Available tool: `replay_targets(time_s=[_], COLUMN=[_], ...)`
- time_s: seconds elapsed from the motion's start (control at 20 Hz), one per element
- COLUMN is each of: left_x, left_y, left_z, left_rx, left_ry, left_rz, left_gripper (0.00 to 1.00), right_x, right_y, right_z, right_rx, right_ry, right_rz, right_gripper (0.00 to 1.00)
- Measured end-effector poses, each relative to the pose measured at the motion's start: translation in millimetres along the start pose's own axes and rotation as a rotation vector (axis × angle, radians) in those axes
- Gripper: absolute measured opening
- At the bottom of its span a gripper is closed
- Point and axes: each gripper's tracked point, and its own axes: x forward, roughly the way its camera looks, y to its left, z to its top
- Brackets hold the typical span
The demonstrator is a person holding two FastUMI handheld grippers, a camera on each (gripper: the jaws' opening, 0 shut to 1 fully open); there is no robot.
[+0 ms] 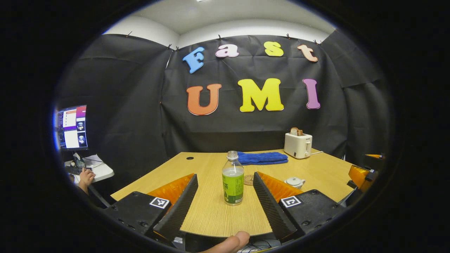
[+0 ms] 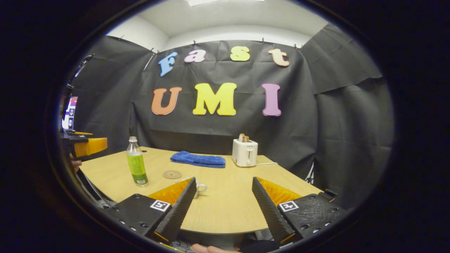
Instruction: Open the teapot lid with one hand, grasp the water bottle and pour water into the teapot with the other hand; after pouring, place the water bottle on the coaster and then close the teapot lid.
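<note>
Left gripper (image 1: 225,191) open, fingers spread wide, holding nothing. Bottle (image 1: 233,179) stands upright on the worktop (image 1: 211,214), framed between the two fingers but touching neither; cap on, partly filled, green label. Coaster (image 1: 249,180) lies just behind the bottle at its 1 o'clock, partly hidden. Teapot (image 1: 294,182), white, lid on, sits at 2 o'clock from the bottle, beyond the right finger. Blue towel (image 1: 262,158) folded at 12 o'clock near the far edge; toaster (image 1: 298,144) with bread in its slot to the towel's right. Monitor (image 1: 72,127) and a hand (image 1: 86,176) on a side desk at 9 o'clock.

Right gripper (image 2: 223,196) also open wide, empty, hanging over the near edge of the worktop (image 2: 228,207). In the right gripper view the bottle (image 2: 136,161) stands at 10 o'clock, coaster (image 2: 172,174) just right of it, apart. Teapot (image 2: 200,187) peeks past the left finger, mostly hidden. Towel (image 2: 198,159) and toaster (image 2: 245,152) at 12 o'clock. The left gripper (image 2: 86,146) shows at the 9 o'clock edge.
</note>
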Motion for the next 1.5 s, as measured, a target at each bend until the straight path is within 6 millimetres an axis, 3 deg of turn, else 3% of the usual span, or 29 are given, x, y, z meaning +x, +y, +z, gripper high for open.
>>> replay_targets(time_s=[0.25, 0.55, 0.65, 0.85, 1.05, 1.15, 1.2, 1.25, 1.35, 1.5], left_x=[2.9, 14.9, 18.8, 32.3, 43.1, 47.1, 48.9, 50.6, 51.0, 52.1], left_y=[-0.2, 1.2, 9.8, 18.9, 32.2, 32.5, 32.9, 33.1, 30.1, 22.3], left_z=[1.2, -11.2, -12.5, -20.5, -31.6, -42.8, -47.5, -51.1, -53.8, -56.6], left_rx=[0.022, -0.008, 0.0, -0.021, -0.034, -0.048, -0.051, -0.052, -0.052, -0.049], left_ry=[-0.019, 0.002, 0.002, 0.006, 0.024, 0.056, 0.072, 0.085, 0.091, 0.093], left_rz=[0.002, -0.013, 0.015, 0.034, 0.069, 0.074, 0.077, 0.08, 0.077, 0.059], left_gripper=[0.99, 0.99, 0.99, 0.99, 0.99, 0.99, 0.99, 0.99, 0.99, 0.99], right_x=[21.7, 86.3, 110.2, 157.6, 182.0, 188.0, 191.1, 193.0, 191.1, 191.8], right_y=[19.2, 58.8, 69.8, 88.2, 102.6, 106.7, 103.9, 101.2, 108.2, 108.1], right_z=[3.7, -17.3, -24.6, -51.9, -63.6, -70.4, -73.0, -74.4, -78.9, -77.3], right_rx=[-0.025, -0.065, -0.063, -0.02, -0.035, -0.027, -0.028, -0.016, 0.03, -0.003], right_ry=[-0.036, -0.011, -0.005, 0.057, 0.081, 0.095, 0.099, 0.102, 0.112, 0.112], right_rz=[0.04, 0.091, 0.103, 0.102, 0.102, 0.105, 0.093, 0.074, 0.105, 0.104], right_gripper=[0.97, 0.96, 0.97, 0.96, 0.95, 0.87, 0.73, 0.68, 0.46, 0.37])
